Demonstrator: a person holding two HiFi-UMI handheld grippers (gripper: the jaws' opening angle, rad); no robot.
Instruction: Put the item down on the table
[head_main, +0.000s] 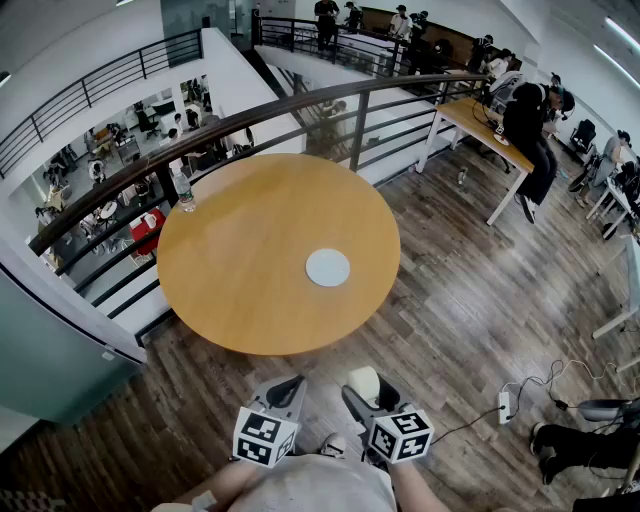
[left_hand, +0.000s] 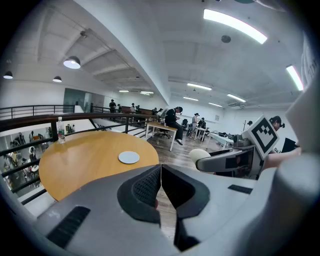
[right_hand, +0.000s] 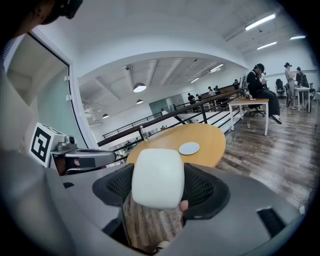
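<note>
A cream-white rounded item is clamped between the jaws of my right gripper. In the head view the item shows at the tip of the right gripper, held over the wooden floor just short of the round wooden table. My left gripper hangs beside it, also short of the table's near edge. Its jaws are shut together with nothing between them. The left gripper view shows the item to the right and the table ahead.
A flat white disc lies on the table right of centre. A water bottle stands at the table's far left edge by the dark railing. A power strip and cables lie on the floor at right. People sit at desks behind.
</note>
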